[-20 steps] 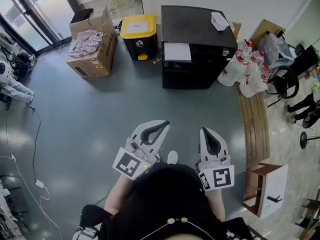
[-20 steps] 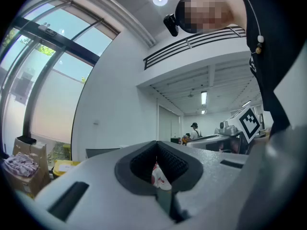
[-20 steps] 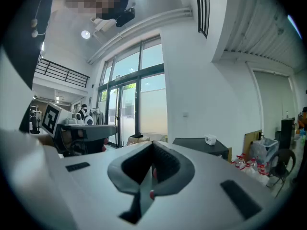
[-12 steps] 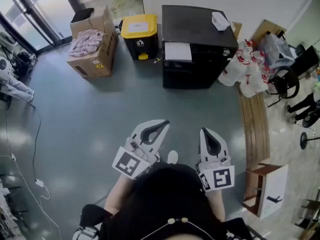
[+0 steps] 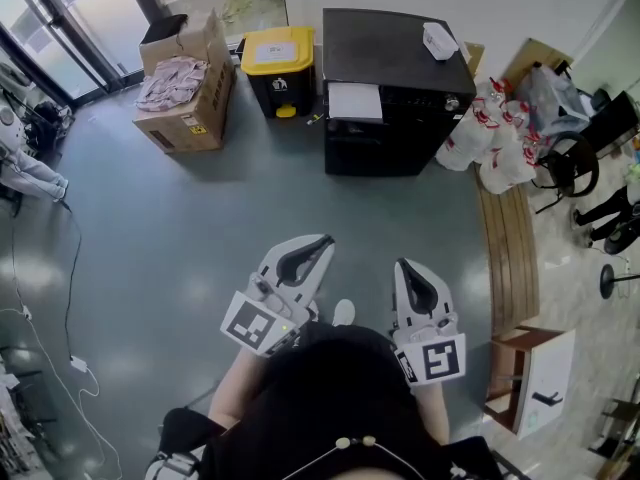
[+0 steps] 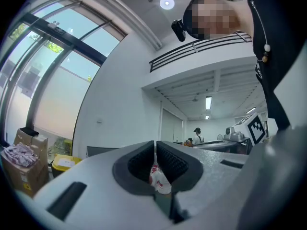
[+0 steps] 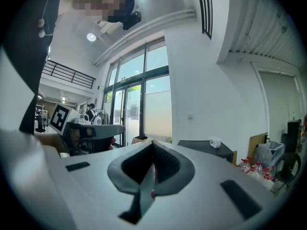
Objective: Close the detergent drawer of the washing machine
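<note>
The black washing machine (image 5: 390, 88) stands against the far wall, in the upper middle of the head view. A white detergent drawer (image 5: 355, 102) sticks out of its front at the upper left. My left gripper (image 5: 323, 241) and right gripper (image 5: 402, 265) are held close to the person's body, well short of the machine, over grey floor. Both are shut with nothing between the pads. The left gripper view shows its jaws (image 6: 156, 147) closed and pointing across the room. In the right gripper view the closed jaws (image 7: 153, 150) point towards the machine's top (image 7: 204, 147).
A cardboard box of clothes (image 5: 185, 88) and a yellow-lidded bin (image 5: 277, 68) stand left of the machine. White bottles (image 5: 495, 138), a chair (image 5: 570, 163) and a wooden bench (image 5: 510, 248) lie to its right. A small white box (image 5: 438, 41) sits on the machine.
Both grippers have drifted very slightly left in the head view. Nothing else has changed.
</note>
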Tool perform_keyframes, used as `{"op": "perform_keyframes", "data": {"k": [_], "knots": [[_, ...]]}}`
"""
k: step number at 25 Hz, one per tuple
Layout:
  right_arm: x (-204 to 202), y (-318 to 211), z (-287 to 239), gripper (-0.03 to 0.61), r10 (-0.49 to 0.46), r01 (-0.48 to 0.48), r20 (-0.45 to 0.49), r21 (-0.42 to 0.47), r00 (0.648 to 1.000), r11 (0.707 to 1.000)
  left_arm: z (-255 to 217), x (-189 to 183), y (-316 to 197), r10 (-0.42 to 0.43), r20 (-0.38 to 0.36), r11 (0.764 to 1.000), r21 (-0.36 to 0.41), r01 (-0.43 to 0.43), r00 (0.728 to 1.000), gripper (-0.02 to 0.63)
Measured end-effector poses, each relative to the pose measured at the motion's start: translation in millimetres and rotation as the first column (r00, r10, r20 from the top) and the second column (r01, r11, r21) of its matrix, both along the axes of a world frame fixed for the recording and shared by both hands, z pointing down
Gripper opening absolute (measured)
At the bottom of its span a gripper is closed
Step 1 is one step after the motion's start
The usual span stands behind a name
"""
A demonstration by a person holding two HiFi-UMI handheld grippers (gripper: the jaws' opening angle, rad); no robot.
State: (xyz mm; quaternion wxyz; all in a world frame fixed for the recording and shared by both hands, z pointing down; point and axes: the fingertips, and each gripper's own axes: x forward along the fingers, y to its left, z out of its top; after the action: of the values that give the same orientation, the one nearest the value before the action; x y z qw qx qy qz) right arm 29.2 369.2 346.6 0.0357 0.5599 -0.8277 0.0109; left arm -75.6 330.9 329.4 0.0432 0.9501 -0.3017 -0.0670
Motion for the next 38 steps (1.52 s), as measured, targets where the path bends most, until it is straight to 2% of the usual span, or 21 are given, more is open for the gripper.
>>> {"op": "perform_keyframes", "data": {"k": [3,10,11,14,17,20,27,30,33,38], "knots": [[9.4,2.8,0.8,0.005,0.007,-0.007,0.007,-0.001,1.000,1.000,1.5,4.7,0.6,0.010,-0.017,1.000,-0.005,-0.011,1.000,0.005],[44.6,12.5,19.0,0.005,-0.010,0.013,0.074,-0.039,0.997,0.999,18.6,19.8,11.4,0.000,0.034,1.000,0.000,0.000,0.999,0.006],[49.3,12.0,20.9,0.005,-0.011,0.014,0.075,-0.044,0.997,0.999,21.1,21.6,11.9,0.007,0.037,1.000,-0.006,-0.007,0.999,0.008],[61.0,10.4,24.9,0.005,-0.005,0.008,0.059,-0.052,0.998,0.999,28.4,26.3,9.7,0.030,0.045,0.999,-0.023,-0.029,0.999,0.064],[72.0,6.1,29.4,0.005,-0.003,0.007,0.055,-0.068,0.998,0.998,27.9,29.3,1.4,0.018,0.012,1.000,0.006,-0.018,1.000,0.069],[76.8,-4.3,30.7,0.009,-0.017,0.021,0.046,-0.082,0.999,0.996,32.5,30.7,-10.3,0.005,0.036,1.000,-0.022,-0.004,0.999,0.069],[77.9,-38.3,41.1,0.060,-0.038,0.036,-0.014,-0.102,0.999,0.994,41.2,36.2,-53.8,0.011,-0.007,0.998,-0.061,-0.012,1.000,0.069],[82.1,-62.4,46.5,0.066,-0.025,0.021,-0.032,-0.116,0.999,0.993,44.1,40.6,-81.8,0.021,-0.004,0.999,-0.046,-0.021,1.000,0.069],[87.6,-94.3,49.8,0.063,0.001,-0.005,-0.031,-0.124,1.000,0.992,44.3,41.8,-113.6,0.022,0.015,1.000,-0.013,-0.022,1.000,0.069],[92.3,-156.4,63.8,0.017,0.047,-0.062,-0.107,-0.140,0.993,0.988,54.1,39.5,-174.5,0.033,0.050,0.999,-0.018,-0.032,0.998,0.069]]}}
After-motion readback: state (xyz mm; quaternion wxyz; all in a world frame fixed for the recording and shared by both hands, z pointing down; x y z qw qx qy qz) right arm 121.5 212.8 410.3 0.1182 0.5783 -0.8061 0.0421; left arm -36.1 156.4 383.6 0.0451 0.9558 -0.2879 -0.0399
